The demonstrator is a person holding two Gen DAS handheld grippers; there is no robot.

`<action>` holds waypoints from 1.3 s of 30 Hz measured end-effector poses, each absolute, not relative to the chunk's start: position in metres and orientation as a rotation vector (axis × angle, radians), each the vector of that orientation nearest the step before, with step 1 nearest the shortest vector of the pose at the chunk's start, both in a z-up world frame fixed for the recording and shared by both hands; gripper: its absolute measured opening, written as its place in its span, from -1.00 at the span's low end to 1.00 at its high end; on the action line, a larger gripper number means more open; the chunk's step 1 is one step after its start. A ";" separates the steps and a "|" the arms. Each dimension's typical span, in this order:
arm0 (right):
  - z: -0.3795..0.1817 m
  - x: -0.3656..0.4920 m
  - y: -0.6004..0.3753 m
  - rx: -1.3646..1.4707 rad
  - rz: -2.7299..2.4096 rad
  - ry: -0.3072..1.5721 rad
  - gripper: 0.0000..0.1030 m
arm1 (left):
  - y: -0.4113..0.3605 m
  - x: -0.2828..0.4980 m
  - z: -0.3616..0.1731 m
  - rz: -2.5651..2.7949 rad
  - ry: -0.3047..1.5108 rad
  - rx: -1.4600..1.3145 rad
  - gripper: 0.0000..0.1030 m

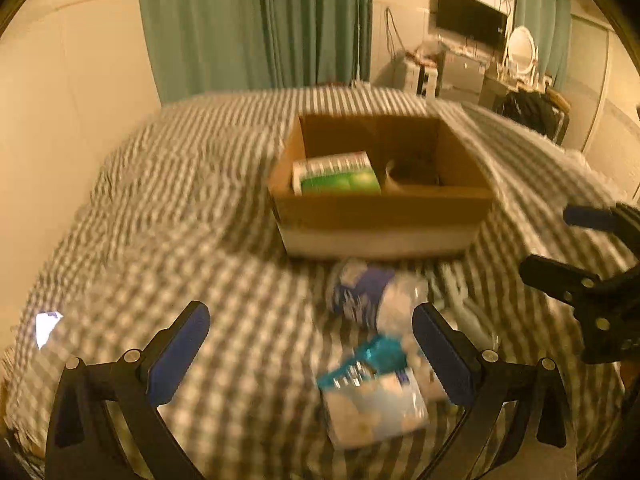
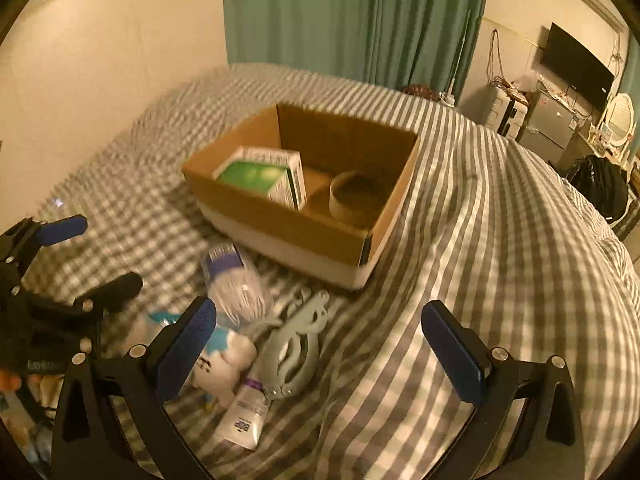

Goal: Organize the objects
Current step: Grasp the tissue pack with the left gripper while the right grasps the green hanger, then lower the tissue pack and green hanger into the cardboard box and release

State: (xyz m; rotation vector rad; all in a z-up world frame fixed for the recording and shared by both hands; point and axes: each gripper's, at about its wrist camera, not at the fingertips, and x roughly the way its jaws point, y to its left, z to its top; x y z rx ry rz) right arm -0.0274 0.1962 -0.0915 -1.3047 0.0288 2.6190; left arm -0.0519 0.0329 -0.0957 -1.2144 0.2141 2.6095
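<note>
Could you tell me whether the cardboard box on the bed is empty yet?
Not empty. The open-topped cardboard box already holds a green carton leaning at one end and a round bowl beside it.

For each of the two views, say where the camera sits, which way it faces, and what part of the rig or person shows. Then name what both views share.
Left wrist: on the left hand-held gripper, facing the cardboard box; right hand-held gripper at the frame's right edge.
Right wrist: on the right hand-held gripper, facing the box from the right; left gripper at left.
Shared: box, green carton, striped bedspread.
</note>
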 end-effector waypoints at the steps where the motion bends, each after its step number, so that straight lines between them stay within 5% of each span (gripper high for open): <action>1: -0.096 -0.030 0.195 -1.323 2.603 0.003 0.99 | 0.036 -0.049 -0.102 2.600 0.219 -1.233 1.00; 15: -0.145 -0.047 0.202 -1.516 2.476 0.023 0.81 | 0.069 -0.031 -0.170 2.375 0.363 -1.455 1.00; 20: -0.162 -0.057 0.191 -1.600 2.472 0.007 0.69 | 0.062 -0.035 -0.176 2.328 0.276 -1.457 0.65; 27: -0.177 -0.064 0.203 -1.662 2.455 0.158 0.66 | 0.050 -0.031 -0.152 2.362 0.220 -1.354 0.64; 36: -0.198 -0.073 0.189 -1.767 2.405 0.078 -0.12 | 0.022 -0.043 -0.131 2.440 0.163 -1.310 0.63; 39: -0.182 -0.066 0.186 -1.708 2.451 0.070 -0.63 | 0.015 -0.044 -0.127 2.452 0.154 -1.311 0.64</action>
